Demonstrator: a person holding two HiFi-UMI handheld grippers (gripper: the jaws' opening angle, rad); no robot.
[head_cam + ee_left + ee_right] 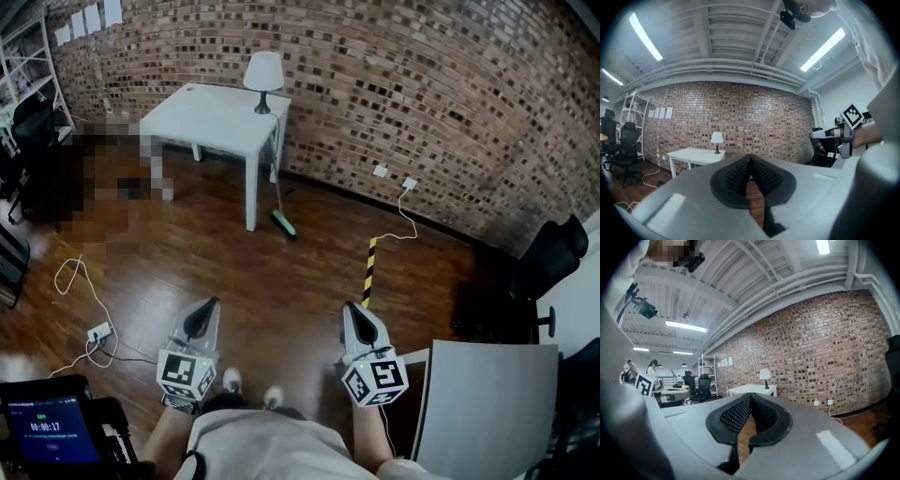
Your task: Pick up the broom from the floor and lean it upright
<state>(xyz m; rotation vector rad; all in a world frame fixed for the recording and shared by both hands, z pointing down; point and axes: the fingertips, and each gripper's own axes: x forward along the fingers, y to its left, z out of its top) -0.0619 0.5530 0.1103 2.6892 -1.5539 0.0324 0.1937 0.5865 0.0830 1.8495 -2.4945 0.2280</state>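
Across the wooden floor [281,281], well away from me, the broom [283,223] sits at the near right corner of the white worktop [206,117], which carries a lamp [263,75]. Its green head is down on the boards, just beside the worktop's front leg. Its thin handle [277,169] runs from there up past the worktop's edge, towards the brick wall [422,103].

So the long axis runs almost straight away from me, head end nearest and handle tip farthest. From this steep look down I judge it to be propped against the worktop, not lying flat, though I cannot be sure.

My left hand-held gripper [208,307] and right hand-held gripper [351,309] hang level in front of me, apart from each other and far from the broom. Each one's own view shows its ribbed pads pressed together on nothing: left [749,171] and right [751,408].

I expect the broom to be light, with a stiff, slender handle and a soft head that gives. The handle looks smooth and round, so it could twist or slide in a pinch. I would take it on the handle, one hand-held gripper a little above the head where the weight sits and the other higher up to steer the tip, never by the bristles.
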